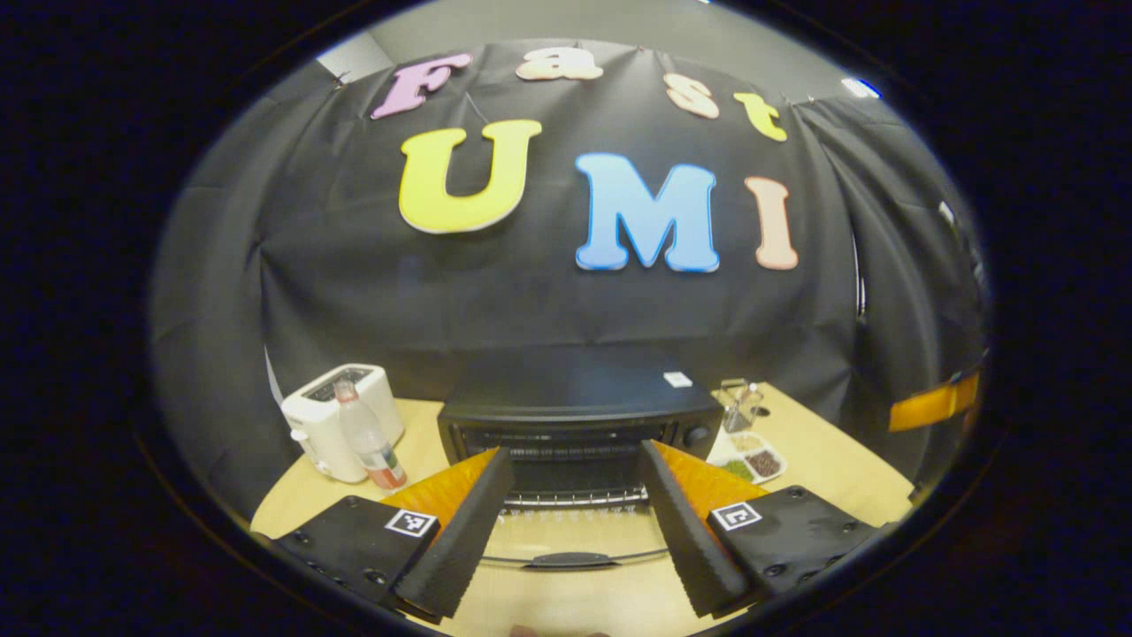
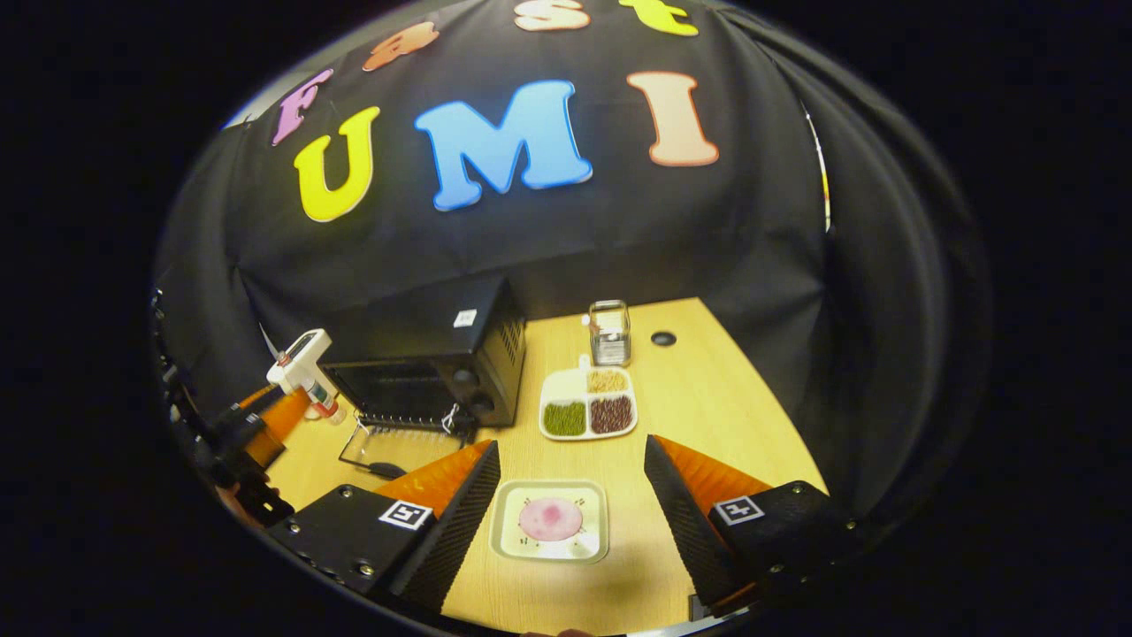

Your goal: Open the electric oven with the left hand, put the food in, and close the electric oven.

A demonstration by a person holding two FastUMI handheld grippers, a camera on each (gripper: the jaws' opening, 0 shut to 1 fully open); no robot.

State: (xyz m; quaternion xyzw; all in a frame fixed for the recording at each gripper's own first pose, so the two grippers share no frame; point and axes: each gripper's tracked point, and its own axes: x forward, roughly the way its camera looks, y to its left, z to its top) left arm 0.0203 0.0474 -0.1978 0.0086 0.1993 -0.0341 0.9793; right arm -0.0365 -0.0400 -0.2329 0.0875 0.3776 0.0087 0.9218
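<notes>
Right gripper view: oven (image 2: 424,372) door (image 2: 389,447) down, open. Right tool (image 2: 570,504) spread wide, released, over food tray (image 2: 550,522) on worktop (image 2: 707,416). Left tool (image 1: 575,522) released, empty, facing oven. Step: grabbing food. Next: lower, clench on tray rim.

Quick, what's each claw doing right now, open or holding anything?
Left claw: open, holding nothing, facing the oven.
Right claw: open, holding nothing, over the food plate.
</notes>
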